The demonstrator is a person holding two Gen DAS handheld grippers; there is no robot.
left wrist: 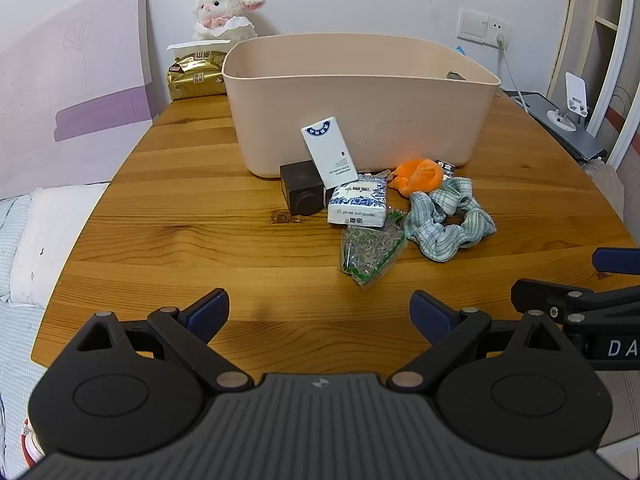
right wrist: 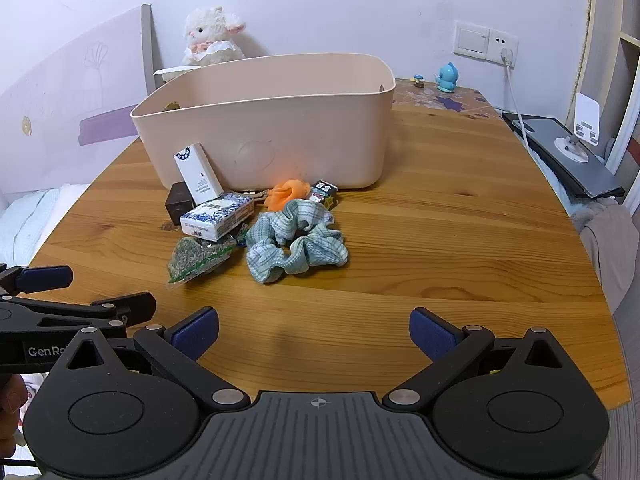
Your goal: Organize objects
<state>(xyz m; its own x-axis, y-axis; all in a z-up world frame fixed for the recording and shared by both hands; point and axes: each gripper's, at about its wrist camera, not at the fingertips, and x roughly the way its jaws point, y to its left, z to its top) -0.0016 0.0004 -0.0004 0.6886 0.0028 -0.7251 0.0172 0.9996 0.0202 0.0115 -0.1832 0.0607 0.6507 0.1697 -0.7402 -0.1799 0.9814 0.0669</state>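
Note:
A beige plastic bin [left wrist: 360, 80] [right wrist: 264, 120] stands on the wooden table [left wrist: 180, 240] [right wrist: 440, 240]. In front of it lies a pile: a white box [left wrist: 330, 152] [right wrist: 198, 174] leaning on the bin, a dark cube [left wrist: 302, 194] [right wrist: 178, 202], a blue-white tissue pack [left wrist: 358, 204] [right wrist: 218, 216], a seed bag [left wrist: 370, 250] [right wrist: 198, 258], a green scrunchie [left wrist: 446, 220] [right wrist: 296, 246], an orange item [left wrist: 418, 176] [right wrist: 288, 194] and a small printed box [right wrist: 325, 193]. My left gripper [left wrist: 320, 314] and right gripper [right wrist: 314, 334] are open and empty, near the table's front edge.
A plush lamb [left wrist: 224, 10] [right wrist: 212, 32], a gold packet [left wrist: 196, 74] and a white container stand behind the bin. A blue figurine [right wrist: 447, 77], wall socket with cable [right wrist: 508, 56] and a grey device with phone stand [right wrist: 568, 152] are at right. A bed [left wrist: 24, 248] lies left.

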